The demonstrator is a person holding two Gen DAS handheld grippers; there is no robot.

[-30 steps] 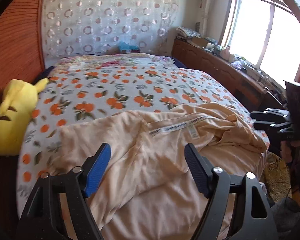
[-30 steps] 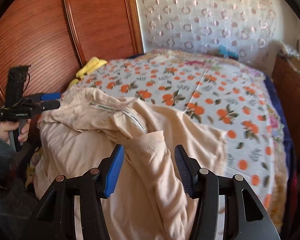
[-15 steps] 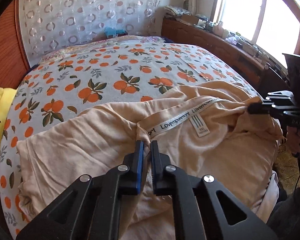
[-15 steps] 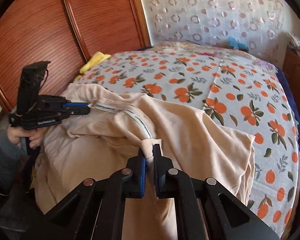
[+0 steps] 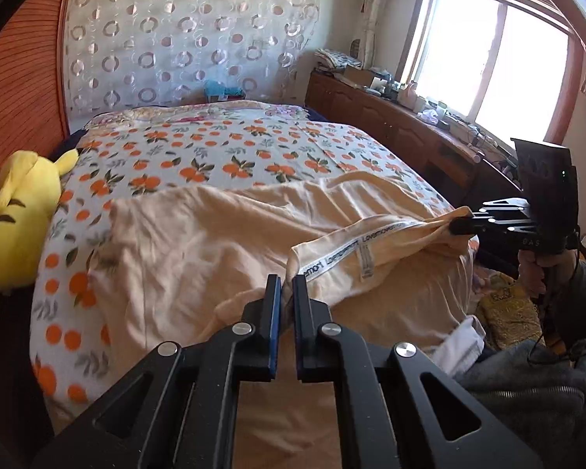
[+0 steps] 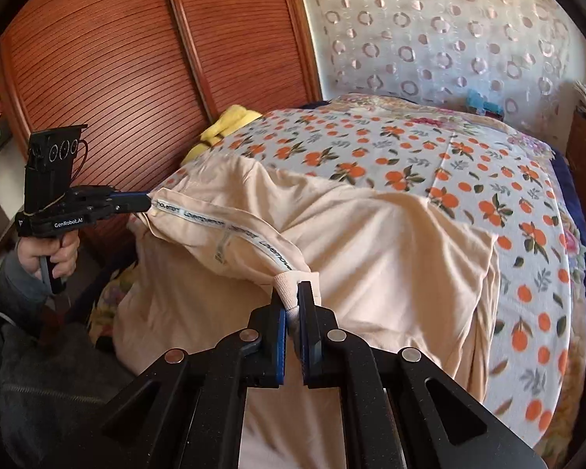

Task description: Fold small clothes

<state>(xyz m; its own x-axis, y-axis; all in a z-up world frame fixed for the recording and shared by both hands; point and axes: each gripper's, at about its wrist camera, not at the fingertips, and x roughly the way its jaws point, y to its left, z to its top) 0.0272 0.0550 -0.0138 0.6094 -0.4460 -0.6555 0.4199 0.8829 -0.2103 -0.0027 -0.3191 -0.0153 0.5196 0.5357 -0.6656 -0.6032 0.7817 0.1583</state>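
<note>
A peach garment lies spread on the bed, its waistband with a printed white tape lifted and stretched between my two grippers. My left gripper is shut on one end of the waistband. My right gripper is shut on the other end. In the left wrist view the right gripper shows at the right, pinching the band. In the right wrist view the left gripper shows at the left, pinching the band. The garment hangs over the bed's near edge.
The bed has an orange-print sheet. A yellow plush toy lies at its left edge by the wooden wardrobe doors. A wooden sideboard runs under the window on the right. Bags and cloth lie on the floor.
Both grippers closed on the waistband a second ago. Since then they have lifted it and pulled apart, so the band is taut and the garment lies flatter.
</note>
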